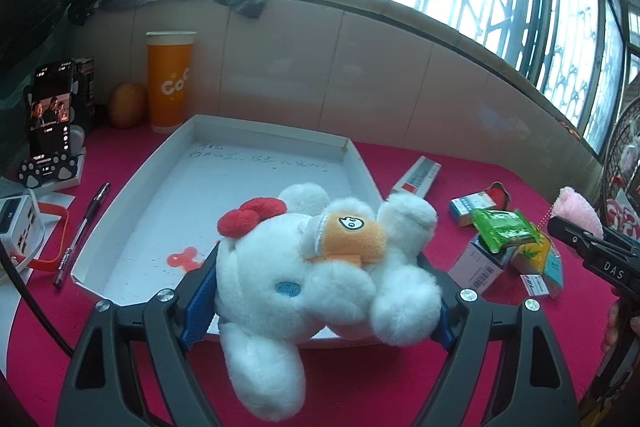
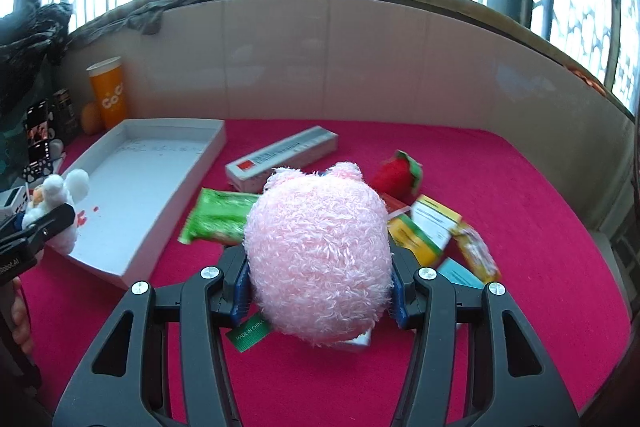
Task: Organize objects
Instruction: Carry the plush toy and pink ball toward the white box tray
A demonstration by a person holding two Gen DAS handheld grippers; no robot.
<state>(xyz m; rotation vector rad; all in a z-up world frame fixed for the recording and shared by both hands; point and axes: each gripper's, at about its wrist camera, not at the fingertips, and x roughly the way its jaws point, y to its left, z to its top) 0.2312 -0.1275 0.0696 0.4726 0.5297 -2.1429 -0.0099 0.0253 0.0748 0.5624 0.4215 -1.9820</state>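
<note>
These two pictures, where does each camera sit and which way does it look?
Left wrist: on the left gripper, looking down its fingers at the white plush it grips, above the white tray.
Right wrist: on the right gripper, gripping the pink plush; a hand shows at left.
Shared: tray, orange cup, green packet, each other's gripper.

White plush toy with red bow, lower centre, over white tray; pink plush centre frame.
</note>
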